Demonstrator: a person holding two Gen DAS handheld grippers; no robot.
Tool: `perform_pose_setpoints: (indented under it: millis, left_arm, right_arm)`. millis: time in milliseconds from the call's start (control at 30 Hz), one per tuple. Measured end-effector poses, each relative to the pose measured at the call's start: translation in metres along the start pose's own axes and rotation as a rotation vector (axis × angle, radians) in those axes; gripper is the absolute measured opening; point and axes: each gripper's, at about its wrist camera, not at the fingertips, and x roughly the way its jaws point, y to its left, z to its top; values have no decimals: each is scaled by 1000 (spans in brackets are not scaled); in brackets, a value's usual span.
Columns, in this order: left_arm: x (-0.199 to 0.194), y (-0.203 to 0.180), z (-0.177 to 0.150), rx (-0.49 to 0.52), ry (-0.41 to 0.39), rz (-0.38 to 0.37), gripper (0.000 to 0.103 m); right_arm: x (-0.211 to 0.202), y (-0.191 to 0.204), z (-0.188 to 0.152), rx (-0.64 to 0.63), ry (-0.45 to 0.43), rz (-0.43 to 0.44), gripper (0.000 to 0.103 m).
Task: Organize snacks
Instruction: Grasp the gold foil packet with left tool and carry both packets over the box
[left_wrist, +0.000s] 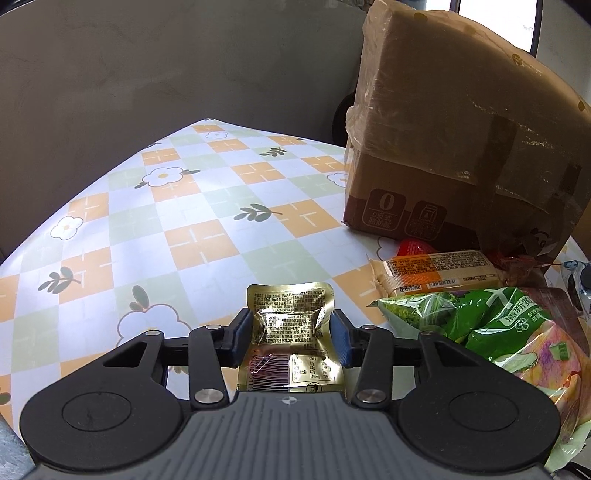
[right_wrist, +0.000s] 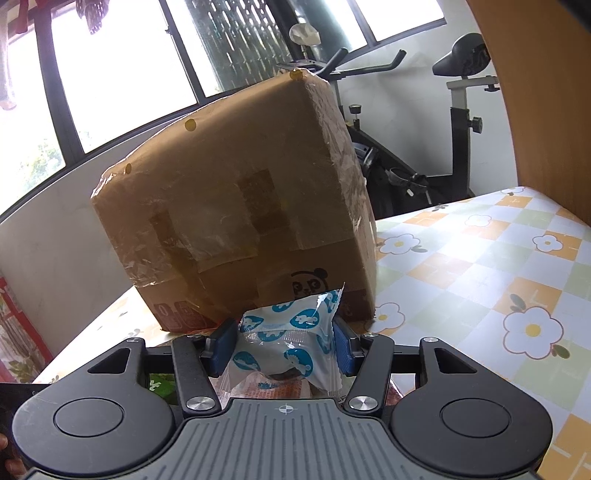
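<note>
Currently left gripper (left_wrist: 291, 332) fingers clamp the crinkled gold foil snack pouch (left_wrist: 290, 325); right gripper (right_wrist: 284, 345) fingers pinch the white-and-blue plastic-wrapped snack (right_wrist: 286, 347).

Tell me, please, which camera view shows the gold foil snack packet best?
The left wrist view: the gold foil snack packet sits centred between the left gripper's blue pads, which pinch it, its printed back and barcode readable. The right wrist view shows none of it, only a blue-and-white wrapped snack held before the cardboard box.
</note>
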Motion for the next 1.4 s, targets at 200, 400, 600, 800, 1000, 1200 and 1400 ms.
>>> perform_pose_setpoints:
  millis: [200, 400, 600, 800, 1000, 1200, 1400]
  left_arm:
    - [-17, 3, 11, -5, -64, -12, 48]
    - [-41, 6, 37, 16, -153, -24, 48]
    - [-72, 4, 71, 27, -262, -86, 48]
    - [-102, -12, 106, 80, -336, -202, 48]
    - [-113, -39, 143, 159, -394, -266, 48]
    - [-93, -78, 183, 207, -402, -344, 48]
    - [-33, -108, 223, 172, -303, -364, 49]
  right_arm:
    - [-3, 4, 3, -9, -7, 3, 50]
    - [-11, 11, 15, -40, -38, 11, 50]
    - [-24, 17, 39, -60, -102, 25, 50]
    - [-38, 23, 70, -91, -171, 59, 50]
    - [-48, 28, 113, -109, -239, 104, 50]
    - [-25, 42, 158, -158, -227, 129, 50]
    - [31, 61, 192, -185, -137, 88, 50]
